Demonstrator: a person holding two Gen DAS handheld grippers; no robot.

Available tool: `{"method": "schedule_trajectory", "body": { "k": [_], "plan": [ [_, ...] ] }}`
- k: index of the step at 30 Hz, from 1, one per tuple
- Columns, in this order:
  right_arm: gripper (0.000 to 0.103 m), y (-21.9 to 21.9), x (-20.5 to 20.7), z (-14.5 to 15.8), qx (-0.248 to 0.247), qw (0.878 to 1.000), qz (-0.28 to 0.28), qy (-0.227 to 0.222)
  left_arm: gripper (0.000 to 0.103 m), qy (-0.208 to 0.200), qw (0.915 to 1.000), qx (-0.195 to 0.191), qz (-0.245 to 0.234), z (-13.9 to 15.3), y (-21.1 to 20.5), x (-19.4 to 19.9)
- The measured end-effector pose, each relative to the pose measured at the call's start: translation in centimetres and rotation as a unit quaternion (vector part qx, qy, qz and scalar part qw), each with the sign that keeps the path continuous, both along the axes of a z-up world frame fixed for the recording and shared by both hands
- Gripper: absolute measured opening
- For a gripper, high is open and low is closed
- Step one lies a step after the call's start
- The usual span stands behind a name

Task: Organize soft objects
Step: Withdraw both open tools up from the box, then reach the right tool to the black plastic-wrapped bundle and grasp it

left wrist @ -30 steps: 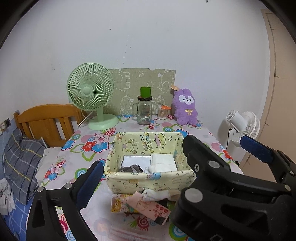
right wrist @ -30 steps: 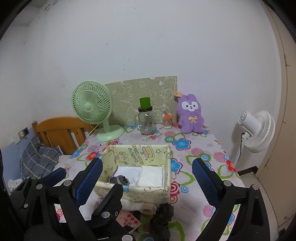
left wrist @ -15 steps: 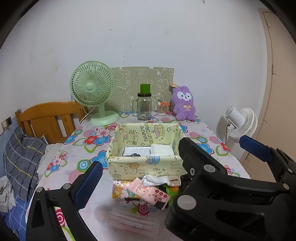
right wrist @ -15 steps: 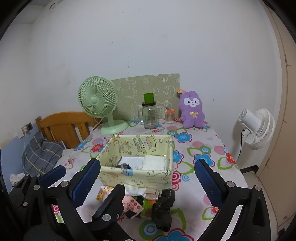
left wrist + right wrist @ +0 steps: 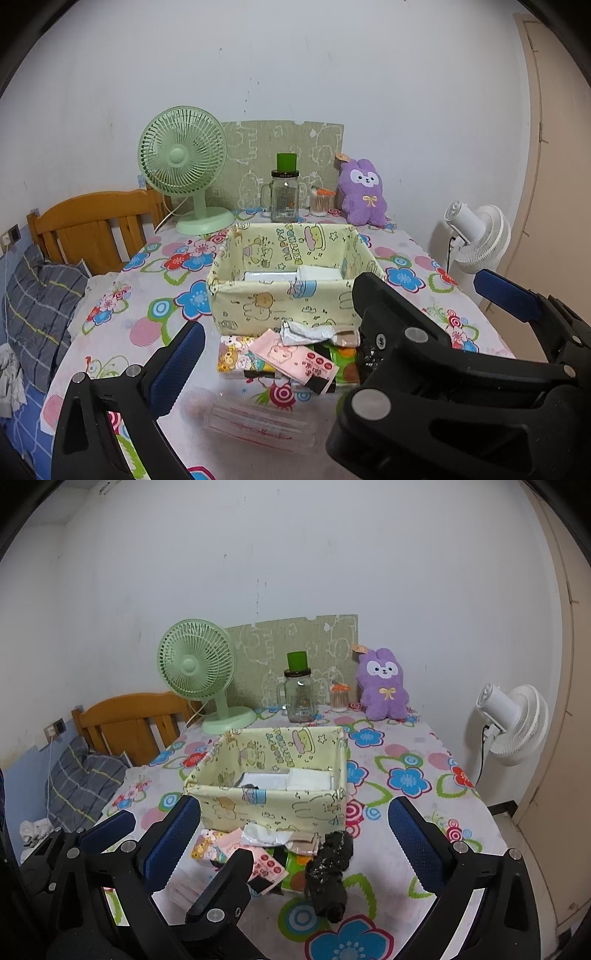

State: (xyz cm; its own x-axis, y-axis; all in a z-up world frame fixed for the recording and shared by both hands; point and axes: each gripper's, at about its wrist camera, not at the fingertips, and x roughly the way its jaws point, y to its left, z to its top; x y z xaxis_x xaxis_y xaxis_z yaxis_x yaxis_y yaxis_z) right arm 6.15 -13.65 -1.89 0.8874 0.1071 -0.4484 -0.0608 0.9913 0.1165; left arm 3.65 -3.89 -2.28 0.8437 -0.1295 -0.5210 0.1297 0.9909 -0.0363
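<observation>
The box (image 5: 295, 805) is pale yellow with cartoon drawings, the tablecloth (image 5: 406, 775) white with bright flowers, the fan (image 5: 195, 664) light green, the plush rabbit (image 5: 384, 686) purple.

Light: even, dim indoor | shadows: soft | focus: sharp | edges: fisheye bend, black vignette

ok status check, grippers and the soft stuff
Left gripper open, right gripper open, both empty. Black bundle and packets on table, outside fabric bin. Nothing in the way.

home bedroom | wooden headboard (image 5: 92, 218) | plush rabbit (image 5: 364, 192) | floral tablecloth (image 5: 155, 295)
</observation>
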Motion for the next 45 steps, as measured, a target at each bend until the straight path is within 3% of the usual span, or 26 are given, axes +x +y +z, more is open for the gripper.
{"method": "schedule_trajectory", "body": {
  "k": [9,31,45],
  "plan": [
    [0.103,0.6,-0.3,-2.3,0.009,1.000,0.016,0.009,0.103,0.011,0.9999,0.006,0.012,-2.3,0.5,-0.8],
    [0.102,0.8,0.3,-8.3,0.004,0.998,-0.003,0.062,0.103,0.058,0.9983,0.009,0.004,-8.0,1.3,-0.1],
    [0.096,1.2,1.8,-10.9,-0.006,0.995,-0.007,0.099,0.103,0.087,0.9961,0.006,0.016,-10.4,2.6,1.2]
  ]
}}
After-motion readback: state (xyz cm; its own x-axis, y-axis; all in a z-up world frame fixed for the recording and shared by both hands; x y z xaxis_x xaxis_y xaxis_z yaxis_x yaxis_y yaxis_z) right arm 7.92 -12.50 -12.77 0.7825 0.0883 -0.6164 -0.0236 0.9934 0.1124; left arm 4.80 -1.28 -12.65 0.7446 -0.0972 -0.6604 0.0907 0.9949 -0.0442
